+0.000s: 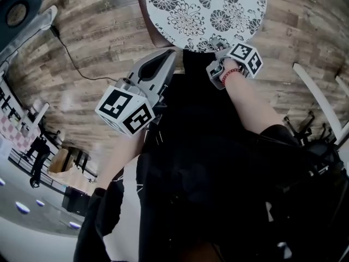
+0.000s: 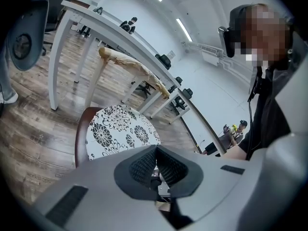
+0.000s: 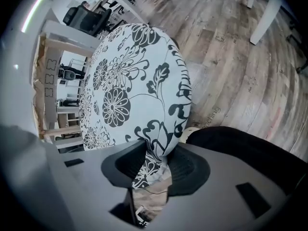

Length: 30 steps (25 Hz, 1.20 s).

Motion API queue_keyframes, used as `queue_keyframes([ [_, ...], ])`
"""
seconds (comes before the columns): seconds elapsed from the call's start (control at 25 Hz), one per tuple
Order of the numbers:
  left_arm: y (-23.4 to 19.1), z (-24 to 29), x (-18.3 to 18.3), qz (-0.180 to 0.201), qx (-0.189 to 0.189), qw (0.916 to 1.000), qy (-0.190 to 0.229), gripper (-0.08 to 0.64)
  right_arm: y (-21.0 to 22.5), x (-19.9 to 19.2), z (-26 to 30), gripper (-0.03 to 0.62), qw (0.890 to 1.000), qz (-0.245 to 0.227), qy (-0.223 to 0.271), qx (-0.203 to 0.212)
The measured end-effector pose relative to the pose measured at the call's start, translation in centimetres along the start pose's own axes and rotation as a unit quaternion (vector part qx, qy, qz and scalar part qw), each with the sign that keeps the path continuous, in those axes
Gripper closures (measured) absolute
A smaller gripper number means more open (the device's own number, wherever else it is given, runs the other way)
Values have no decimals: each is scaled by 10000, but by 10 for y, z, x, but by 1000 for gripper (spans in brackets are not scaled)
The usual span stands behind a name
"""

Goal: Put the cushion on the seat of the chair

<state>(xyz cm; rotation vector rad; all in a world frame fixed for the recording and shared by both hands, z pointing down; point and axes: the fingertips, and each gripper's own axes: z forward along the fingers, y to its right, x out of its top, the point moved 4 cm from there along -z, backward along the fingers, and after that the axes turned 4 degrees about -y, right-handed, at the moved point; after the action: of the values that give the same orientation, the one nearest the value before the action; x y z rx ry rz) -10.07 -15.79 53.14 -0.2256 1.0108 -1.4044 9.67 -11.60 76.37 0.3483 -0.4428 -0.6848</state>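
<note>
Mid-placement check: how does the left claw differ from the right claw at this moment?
The left claw has its jaws together with nothing between them; the right claw has its jaws apart, with the near edge of the cushion between them and not visibly squeezed. The left claw stops short of the cushion, which shows beyond its tips; the right claw reaches over the cushion's rim. Both point toward the cushion on the chair.
</note>
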Motion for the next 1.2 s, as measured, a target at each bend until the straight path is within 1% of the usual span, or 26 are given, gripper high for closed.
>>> queue_keyframes([
  [0.08, 0, -2, 2, 36, -15, 10000, 18, 548, 4, 0, 0, 445, 9999, 94, 15, -63],
  [0.28, 0, -13, 1, 101, -19, 9999, 95, 548, 13, 0, -2, 368, 9996, 116, 69, -254],
  [0.48, 1, -25, -14, 200, -100, 9995, 213, 548, 13, 0, -2, 356, 9993, -67, 221, -289],
  [0.64, 7, -46, -30, 304, -132, 9989, 327, 548, 11, -8, -12, 356, 9989, -82, 437, -162],
  [0.76, 14, -76, -45, 514, -78, 9978, 400, 547, 10, -19, -25, 356, 9977, -172, 651, -104],
  [0.88, 21, -113, -62, 642, 19, 9964, 547, 548, 9, -28, -48, 354, 9946, -109, 1023, 122],
  [1.0, 28, -148, -77, 761, 87, 9941, 767, 548, 0, -37, -77, 356, 9887, -151, 1435, 398],
  [1.04, 31, -158, -81, 816, 105, 9931, 831, 548, -2, -43, -87, 370, 9869, -139, 1535, 469],
  [1.12, 41, -178, -87, 934, 132, 9910, 948, 548, -5, -58, -109, 444, 9838, -120, 1689, 589],
  [1.2, 54, -198, -92, 1086, 141, 9883, 1059, 547, -10, -73, -133, 523, 9799, -213, 1845, 727],
])
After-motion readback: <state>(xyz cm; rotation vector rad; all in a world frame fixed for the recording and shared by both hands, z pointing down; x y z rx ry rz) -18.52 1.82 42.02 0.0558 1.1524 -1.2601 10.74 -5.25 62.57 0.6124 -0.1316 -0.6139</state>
